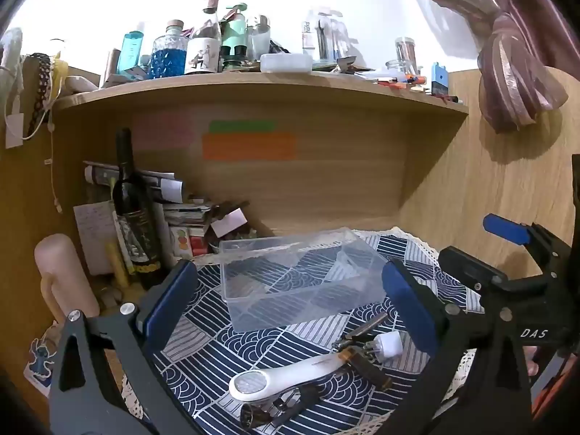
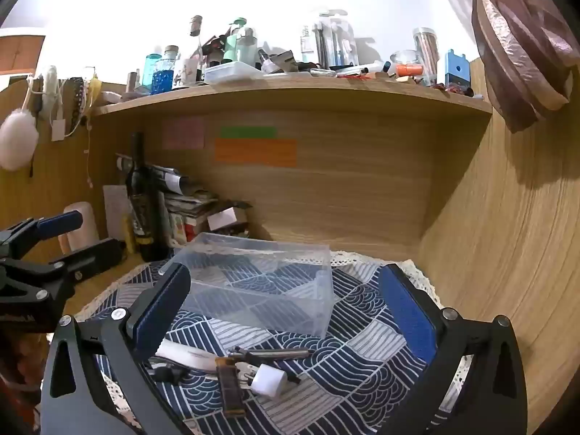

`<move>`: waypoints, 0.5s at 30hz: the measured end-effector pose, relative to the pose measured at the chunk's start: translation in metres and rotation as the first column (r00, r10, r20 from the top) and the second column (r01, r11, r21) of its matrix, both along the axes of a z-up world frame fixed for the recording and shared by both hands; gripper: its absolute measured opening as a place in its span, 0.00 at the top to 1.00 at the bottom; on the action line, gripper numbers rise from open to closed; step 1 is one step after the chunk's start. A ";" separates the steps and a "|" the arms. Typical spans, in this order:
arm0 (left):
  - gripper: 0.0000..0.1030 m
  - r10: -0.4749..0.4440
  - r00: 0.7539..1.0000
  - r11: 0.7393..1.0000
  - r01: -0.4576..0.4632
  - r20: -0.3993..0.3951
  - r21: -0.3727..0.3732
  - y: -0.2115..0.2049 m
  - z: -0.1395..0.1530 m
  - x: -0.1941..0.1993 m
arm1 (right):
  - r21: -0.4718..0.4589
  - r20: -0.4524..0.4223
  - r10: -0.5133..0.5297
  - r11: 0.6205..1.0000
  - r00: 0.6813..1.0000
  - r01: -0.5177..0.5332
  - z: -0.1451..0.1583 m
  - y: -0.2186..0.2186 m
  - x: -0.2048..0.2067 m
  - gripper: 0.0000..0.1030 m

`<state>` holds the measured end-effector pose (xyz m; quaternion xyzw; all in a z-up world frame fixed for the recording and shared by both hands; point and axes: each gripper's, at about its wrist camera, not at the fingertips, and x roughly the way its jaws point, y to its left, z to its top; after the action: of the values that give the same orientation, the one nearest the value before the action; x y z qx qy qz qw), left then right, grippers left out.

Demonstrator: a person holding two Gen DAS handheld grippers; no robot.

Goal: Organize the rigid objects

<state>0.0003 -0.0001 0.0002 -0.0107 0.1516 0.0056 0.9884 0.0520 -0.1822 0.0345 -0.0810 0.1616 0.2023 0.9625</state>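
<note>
Far left, half cut off by the lens edge: a pale pink cylinder (image 1: 61, 275) and a cartoon sticker (image 1: 38, 357), too blurred to read. Next along, a dark wine bottle (image 1: 132, 214) standing upright against stacked papers (image 1: 181, 214); gold label lettering illegible. Above, a wooden shelf (image 1: 253, 85) crowded with bottles and jars, overexposed against a white wall, labels unreadable. On the back panel, pink, green and orange sticky notes (image 1: 248, 145), no writing legible.

Left gripper (image 1: 290, 301) wide open, blue pads spread, holding nothing, hovering above a blue-and-white wave-patterned cloth (image 1: 203, 355) with a lace edge covering the table. Between the pads and further back, a clear plastic box (image 1: 297, 279) with dividers, resting on the cloth. Nearer the camera, a heap of small items: a white-handled tool (image 1: 286, 377) with a round head, a dark metal tool (image 1: 362, 330), a brown strap-like piece (image 1: 366, 364) and a white plug (image 1: 389, 346), overlapping so that exact shapes stay hard to make out.

Right gripper (image 2: 286, 311) likewise spread open and empty, above the same heap; "DAS" printed on its body in the left view. Far right, wood-grain side wall (image 2: 507, 253) and a bunched mauve curtain (image 1: 514, 72), partly out of frame.
</note>
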 end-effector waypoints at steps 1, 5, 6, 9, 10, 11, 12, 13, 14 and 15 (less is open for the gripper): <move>0.00 0.000 1.000 1.000 0.000 -0.002 -0.003 0.000 0.000 0.000 | -0.001 0.000 0.001 1.000 1.000 -0.001 0.000 -0.001 0.001 0.00; 0.00 -0.001 1.000 1.000 0.001 0.002 -0.011 -0.001 0.000 0.001 | -0.016 0.011 0.002 1.000 1.000 -0.002 0.001 0.005 0.000 0.00; 0.00 -0.008 1.000 1.000 0.008 0.003 -0.013 0.001 0.000 0.001 | -0.014 0.009 0.002 1.000 1.000 -0.001 0.001 0.006 0.000 0.00; 0.00 -0.007 1.000 1.000 0.007 0.008 -0.013 -0.001 0.002 -0.001 | -0.007 0.009 0.007 1.000 1.000 -0.007 -0.003 0.005 -0.002 0.00; 0.00 -0.007 1.000 1.000 0.007 0.008 -0.012 -0.003 0.001 0.000 | -0.005 0.006 0.010 1.000 1.000 -0.010 -0.003 0.004 -0.001 0.00; 0.00 -0.007 1.000 1.000 0.007 0.010 -0.012 -0.004 0.002 0.000 | -0.010 0.007 0.013 1.000 1.000 -0.013 -0.003 0.005 -0.002 0.00; 0.00 -0.005 1.000 1.000 0.005 0.011 -0.012 -0.005 0.002 0.000 | -0.010 0.008 0.011 1.000 1.000 -0.011 -0.003 0.005 -0.002 0.00; 0.00 -0.002 1.000 1.000 0.002 0.015 -0.012 -0.005 0.002 0.001 | -0.011 0.009 0.011 1.000 1.000 -0.011 -0.004 0.005 -0.002 0.00; 0.00 -0.009 1.000 1.000 0.009 0.021 -0.012 -0.002 0.002 0.000 | -0.011 0.007 0.015 1.000 1.000 -0.015 -0.003 0.005 -0.001 0.00; 0.00 -0.010 1.000 1.000 0.010 0.021 -0.013 -0.002 0.002 0.000 | -0.011 0.007 0.015 1.000 1.000 -0.015 -0.003 0.005 -0.001 0.00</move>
<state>0.0004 -0.0023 0.0020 -0.0165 0.1412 -0.0003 0.9898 0.0509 -0.1774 0.0316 -0.0883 0.1587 0.2083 0.9611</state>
